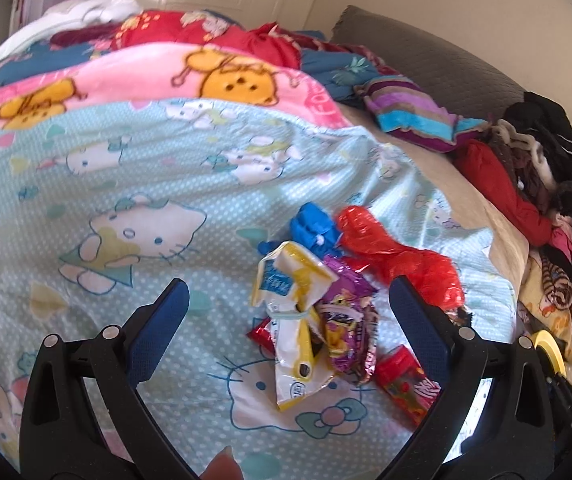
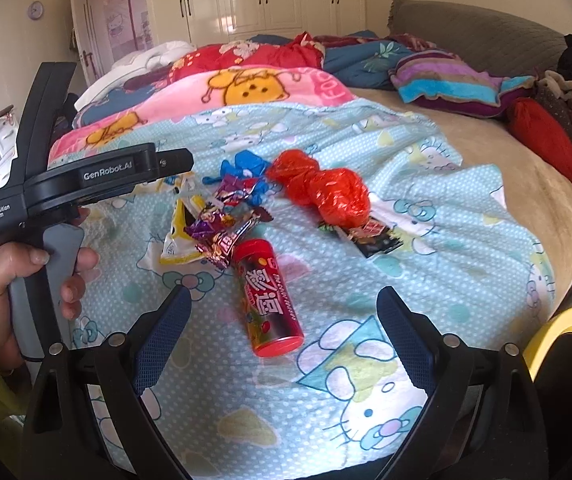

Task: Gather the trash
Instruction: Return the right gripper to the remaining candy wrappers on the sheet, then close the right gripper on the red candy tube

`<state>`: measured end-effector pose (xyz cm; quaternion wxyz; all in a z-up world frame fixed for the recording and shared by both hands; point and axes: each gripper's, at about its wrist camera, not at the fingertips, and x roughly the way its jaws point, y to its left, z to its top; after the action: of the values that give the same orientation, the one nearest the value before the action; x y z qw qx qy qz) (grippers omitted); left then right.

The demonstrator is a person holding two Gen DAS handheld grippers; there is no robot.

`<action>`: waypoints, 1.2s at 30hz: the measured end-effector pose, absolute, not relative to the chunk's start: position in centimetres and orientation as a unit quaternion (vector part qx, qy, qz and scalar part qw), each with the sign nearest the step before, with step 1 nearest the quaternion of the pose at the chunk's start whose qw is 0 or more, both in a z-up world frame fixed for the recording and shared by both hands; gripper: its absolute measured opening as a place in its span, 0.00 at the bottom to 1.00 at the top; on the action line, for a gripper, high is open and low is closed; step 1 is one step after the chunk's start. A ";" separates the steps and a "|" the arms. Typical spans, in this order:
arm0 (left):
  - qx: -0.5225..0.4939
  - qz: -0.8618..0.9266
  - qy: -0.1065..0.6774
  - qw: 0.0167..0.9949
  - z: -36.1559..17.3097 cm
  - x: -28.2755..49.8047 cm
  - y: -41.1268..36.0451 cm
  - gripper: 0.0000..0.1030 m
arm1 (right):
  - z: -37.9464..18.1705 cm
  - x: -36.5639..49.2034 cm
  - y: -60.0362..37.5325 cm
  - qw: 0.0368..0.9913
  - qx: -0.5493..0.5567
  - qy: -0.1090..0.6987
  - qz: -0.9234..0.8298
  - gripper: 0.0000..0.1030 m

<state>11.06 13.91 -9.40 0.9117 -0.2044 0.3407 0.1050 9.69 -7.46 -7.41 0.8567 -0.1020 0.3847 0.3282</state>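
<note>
Both jaws spread wide and empty: left gripper above the yellow-white wrapper, right gripper framing the red candy tube lying on the cat-print quilt. Risk: round tube rolling off the soft bedding under an off-centre pinch; slick, overlapping wrappers slipping out or dragging neighbours along

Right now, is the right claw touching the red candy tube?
Apart. The right wrist view shows the right claw open, the red candy tube lying on the bedsheet between its fingers, with sheet visible on both sides.
</note>
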 end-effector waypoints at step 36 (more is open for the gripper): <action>-0.235 0.071 0.374 0.894 -10.3 12.0 13.7 0.30 | -10.7 10.7 -8.4 0.825 -0.060 0.444 0.346 0.31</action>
<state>11.98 13.69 -10.34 0.8942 -0.2352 0.3743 0.0710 10.72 -8.44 -10.66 0.8246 -0.0598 0.4439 0.3456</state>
